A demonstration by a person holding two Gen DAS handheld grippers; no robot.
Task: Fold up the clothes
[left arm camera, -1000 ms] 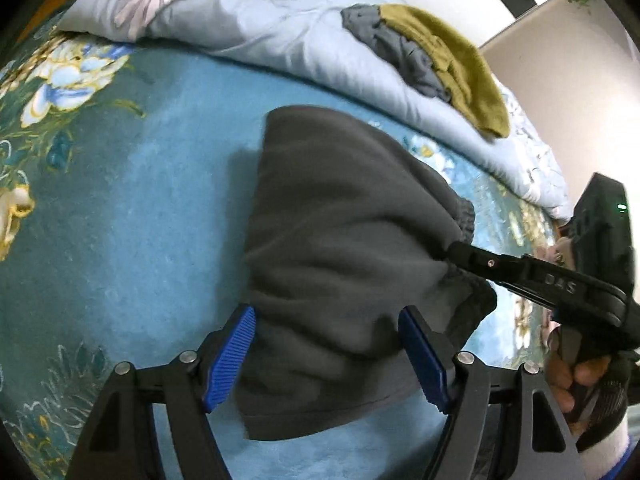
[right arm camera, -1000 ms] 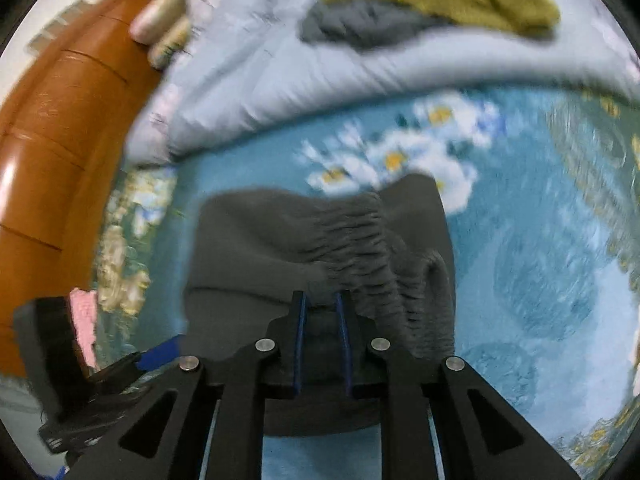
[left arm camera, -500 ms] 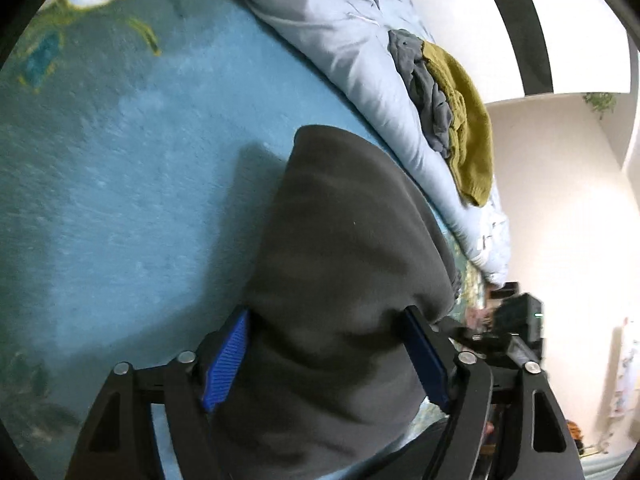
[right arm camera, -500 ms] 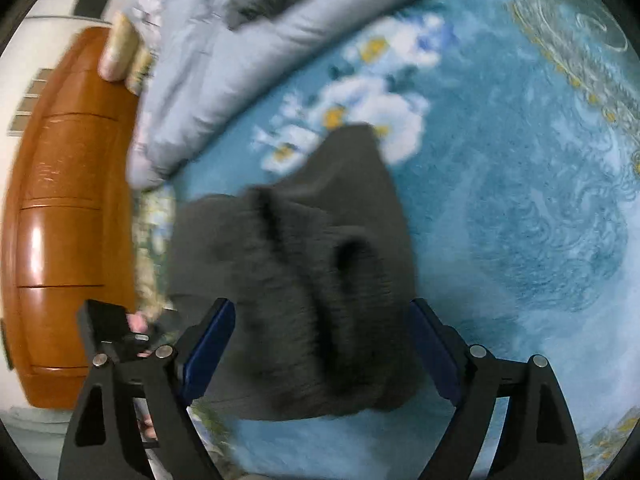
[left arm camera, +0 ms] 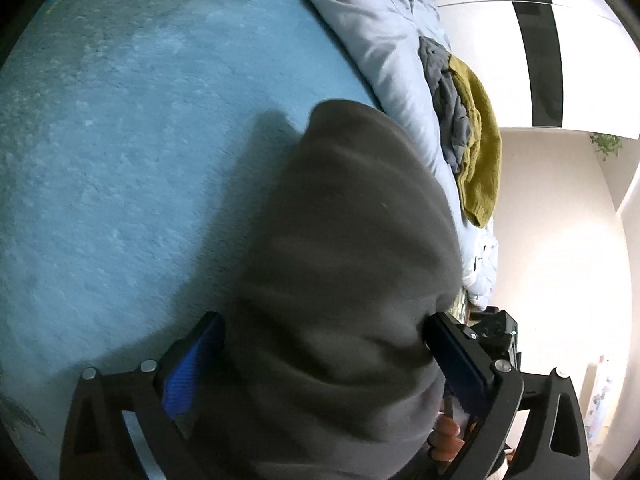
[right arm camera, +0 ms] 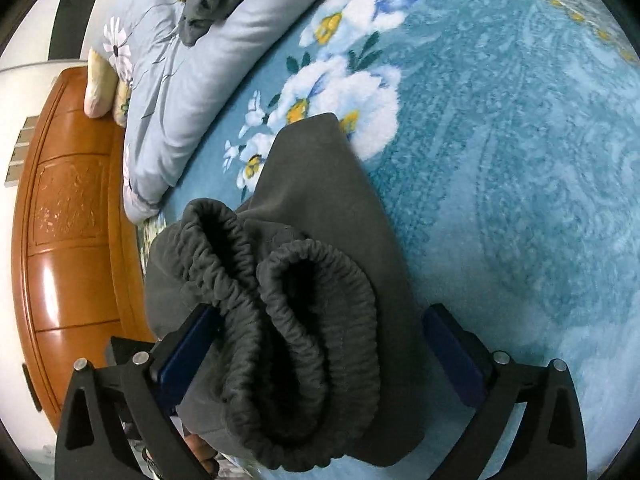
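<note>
A dark grey folded garment (left arm camera: 340, 260) with an elastic waistband (right arm camera: 288, 320) lies between both grippers, lifted off the blue floral blanket (left arm camera: 100, 140). My left gripper (left arm camera: 320, 364) is open, its blue pads on either side of the bundle. My right gripper (right arm camera: 320, 344) is open too, its jaws wide around the gathered waistband end. The garment's underside is hidden. A grey garment (left arm camera: 448, 96) and an olive garment (left arm camera: 480, 140) lie on the quilt behind.
A pale blue quilt (right arm camera: 200, 80) is bunched along the far side of the bed. A brown wooden headboard (right arm camera: 72, 220) stands on the left in the right wrist view. A white wall (left arm camera: 560, 240) lies beyond the bed.
My right gripper has opened from its pinch on the waistband. Both grippers have swung and closed in around the bundle, which now sits deeper between the jaws.
</note>
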